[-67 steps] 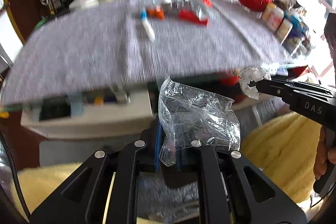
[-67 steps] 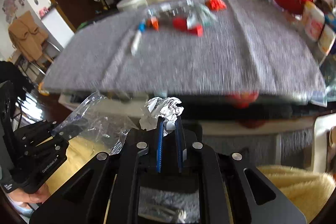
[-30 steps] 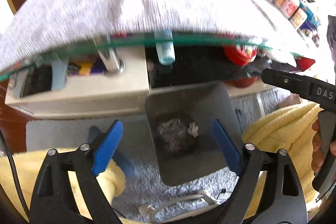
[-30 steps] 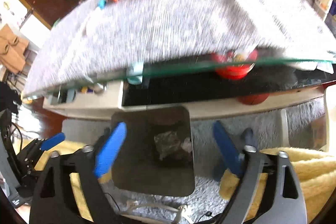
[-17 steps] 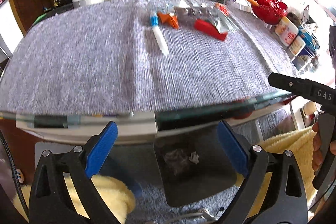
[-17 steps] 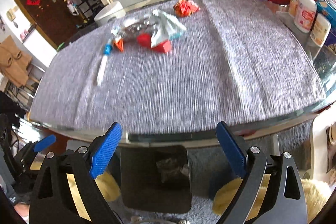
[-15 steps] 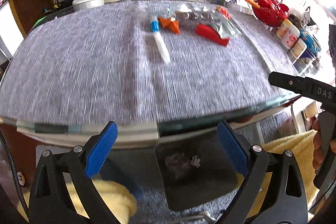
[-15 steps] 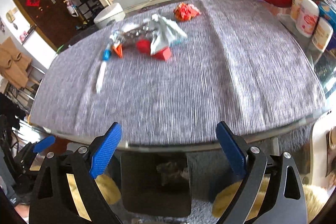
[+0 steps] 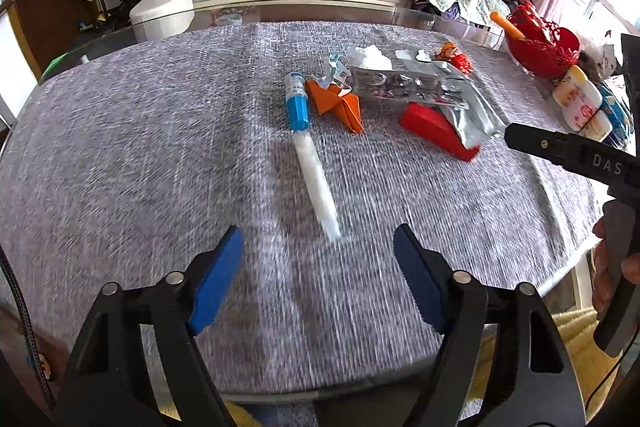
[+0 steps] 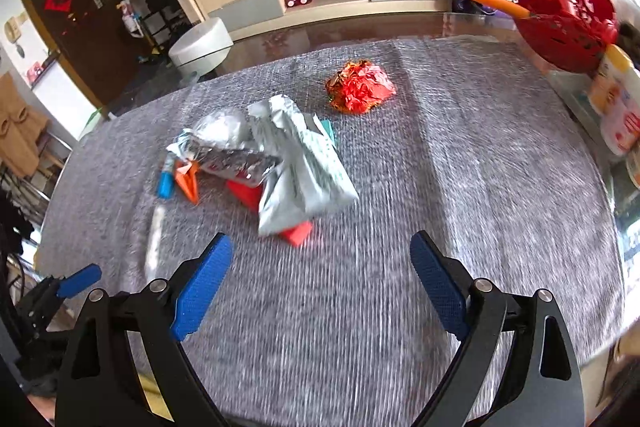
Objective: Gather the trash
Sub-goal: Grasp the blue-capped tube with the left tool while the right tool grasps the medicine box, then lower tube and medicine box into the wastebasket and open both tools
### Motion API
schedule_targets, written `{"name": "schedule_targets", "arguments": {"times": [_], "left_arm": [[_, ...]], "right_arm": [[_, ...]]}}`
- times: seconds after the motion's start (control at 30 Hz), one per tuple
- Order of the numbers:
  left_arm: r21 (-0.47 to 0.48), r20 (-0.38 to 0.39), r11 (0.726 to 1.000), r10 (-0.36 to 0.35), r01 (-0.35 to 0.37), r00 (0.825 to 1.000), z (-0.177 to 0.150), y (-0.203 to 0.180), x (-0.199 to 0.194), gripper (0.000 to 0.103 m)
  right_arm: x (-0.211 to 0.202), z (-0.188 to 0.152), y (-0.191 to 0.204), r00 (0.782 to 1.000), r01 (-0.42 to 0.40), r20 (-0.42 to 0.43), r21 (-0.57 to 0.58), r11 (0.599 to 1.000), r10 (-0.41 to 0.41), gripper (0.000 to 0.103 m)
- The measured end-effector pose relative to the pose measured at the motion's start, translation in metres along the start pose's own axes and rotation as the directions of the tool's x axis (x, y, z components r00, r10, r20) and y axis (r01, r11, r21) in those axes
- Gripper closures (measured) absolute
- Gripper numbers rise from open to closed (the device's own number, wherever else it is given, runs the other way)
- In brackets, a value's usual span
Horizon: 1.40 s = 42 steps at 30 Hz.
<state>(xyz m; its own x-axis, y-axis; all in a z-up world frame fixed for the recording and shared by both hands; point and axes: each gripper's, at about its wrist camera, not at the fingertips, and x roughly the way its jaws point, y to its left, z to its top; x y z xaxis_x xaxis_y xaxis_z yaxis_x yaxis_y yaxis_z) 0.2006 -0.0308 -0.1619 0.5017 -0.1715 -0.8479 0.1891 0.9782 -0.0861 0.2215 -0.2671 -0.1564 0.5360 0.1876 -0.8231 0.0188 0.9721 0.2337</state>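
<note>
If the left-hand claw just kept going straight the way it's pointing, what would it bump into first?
Probably the white and blue tube lying on the grey cloth. The left gripper is empty, jaws closing, with the tube's white tip just ahead; depth is hard to judge.

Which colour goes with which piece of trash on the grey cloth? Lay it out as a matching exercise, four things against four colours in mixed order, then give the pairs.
Things:
1. crumpled foil wrapper ball
2. tube with a cap
3. torn foil pouch
4. folded paper piece

Colours:
A. silver
B. plain orange
C. white body, blue cap
D. red and gold

Pairs: 1-D, 2-C, 3-A, 4-B
</note>
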Motion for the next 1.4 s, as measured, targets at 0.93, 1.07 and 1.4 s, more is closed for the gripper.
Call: {"name": "schedule_targets", "arguments": {"times": [0.93,1.07,1.4], "left_arm": [[0.047,-0.031,0.998,-0.040,0.041,0.999,0.005,-0.019,0.027,0.091],[0.061,-0.007,0.997,-0.036,0.037,0.999,-0.005,-0.026,0.004,0.091],[0.062,0.053,0.998,-0.029,0.026,0.998,-0.036,-0.035,-0.065,0.091]], "right_arm": [[0.005,0.003,0.008,0.997,-0.075,0.003,-0.017,0.997,0.075,0.070],[-0.014,-0.007,0.010,0.998,-0.066,0.014,-0.021,0.998,0.066,0.070],[-0.076,-0.049,0.016,0.997,-0.061,0.051,-0.049,0.997,0.063,0.070]]}}
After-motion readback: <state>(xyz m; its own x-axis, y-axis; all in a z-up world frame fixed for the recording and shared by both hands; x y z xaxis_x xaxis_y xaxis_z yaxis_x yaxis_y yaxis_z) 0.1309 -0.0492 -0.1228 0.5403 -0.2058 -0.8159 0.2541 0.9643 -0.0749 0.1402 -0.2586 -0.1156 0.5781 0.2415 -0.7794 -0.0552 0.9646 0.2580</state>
